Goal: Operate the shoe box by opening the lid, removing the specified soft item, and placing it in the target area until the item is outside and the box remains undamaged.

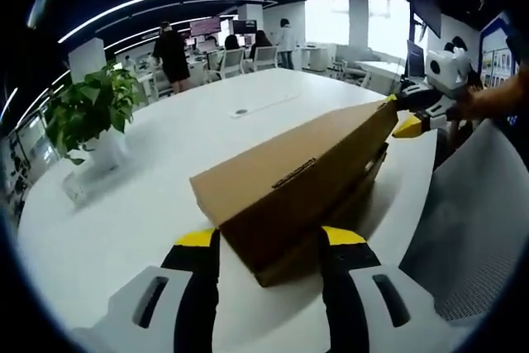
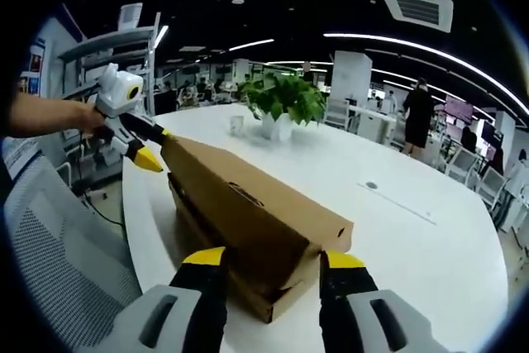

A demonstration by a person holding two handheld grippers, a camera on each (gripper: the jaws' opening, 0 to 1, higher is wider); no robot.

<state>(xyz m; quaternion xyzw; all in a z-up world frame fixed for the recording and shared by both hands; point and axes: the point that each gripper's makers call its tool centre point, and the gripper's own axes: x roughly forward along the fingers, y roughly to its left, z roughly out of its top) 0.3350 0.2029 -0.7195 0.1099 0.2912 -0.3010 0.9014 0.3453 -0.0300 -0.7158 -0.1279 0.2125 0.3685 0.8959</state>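
Plain brown cardboard shoe box [image 1: 302, 188], long and rectangular, lies on the smooth white table [image 1: 165, 163]; lid [image 2: 248, 200] lifted (slightly); left gripper [image 1: 269, 241] and right gripper [image 2: 264, 264] straddle opposite ends at 6 o'clock, jaws parted around cardboard, grip unclear.

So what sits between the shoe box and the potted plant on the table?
Nothing: in the left gripper view, only bare white table lies between the shoe box and the potted plant.
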